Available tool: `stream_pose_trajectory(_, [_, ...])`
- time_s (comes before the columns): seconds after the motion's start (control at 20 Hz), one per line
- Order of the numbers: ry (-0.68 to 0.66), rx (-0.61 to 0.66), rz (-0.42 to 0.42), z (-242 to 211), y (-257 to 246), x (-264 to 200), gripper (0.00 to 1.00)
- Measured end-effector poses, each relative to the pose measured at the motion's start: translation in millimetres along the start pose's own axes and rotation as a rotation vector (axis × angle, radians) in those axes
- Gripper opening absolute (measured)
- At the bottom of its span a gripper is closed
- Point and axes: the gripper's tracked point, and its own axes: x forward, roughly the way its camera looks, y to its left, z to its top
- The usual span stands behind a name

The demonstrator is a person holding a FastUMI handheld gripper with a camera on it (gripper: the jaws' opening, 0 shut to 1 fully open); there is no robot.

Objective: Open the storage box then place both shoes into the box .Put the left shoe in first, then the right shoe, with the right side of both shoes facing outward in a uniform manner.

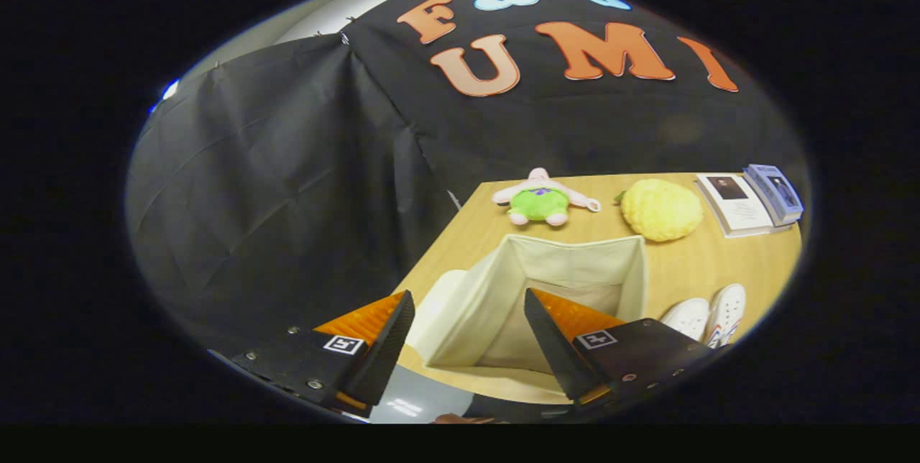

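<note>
The cream fabric storage box (632,272) stands open on the wooden table (711,262), just ahead of my fingers, and its inside holds nothing. Its lid (440,298) hangs folded down on the box's left side. Two white shoes (708,315) lie side by side on the table right of the box, toes pointing away, partly hidden behind my right finger. My gripper (468,323) hovers above the near edge of the box, open, with nothing between its fingers.
A pink and green plush toy (540,198) and a yellow plush fruit (661,209) lie beyond the box. A white booklet (734,203) and a blue box (775,193) sit at the table's far right. The table's left edge runs just left of the box.
</note>
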Motion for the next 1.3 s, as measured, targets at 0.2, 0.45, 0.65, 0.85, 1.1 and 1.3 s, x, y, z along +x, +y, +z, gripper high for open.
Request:
stream_pose_trajectory(0.2, [0.023,0.000,-0.098,-24,-74,-30,0.92])
stream_pose_trajectory(0.45, [0.114,0.012,-0.169,-74,-144,-56,0.93])
stream_pose_trajectory(0.65, [0.166,0.070,-0.200,-109,-185,-63,0.93])
stream_pose_trajectory(0.85, [0.254,0.107,-0.198,-149,-208,-58,0.89])
stream_pose_trajectory(1.1, [0.305,0.156,-0.235,-176,-237,-49,0.77])
stream_pose_trajectory(1.3, [0.323,0.166,-0.262,-185,-251,-49,0.64])
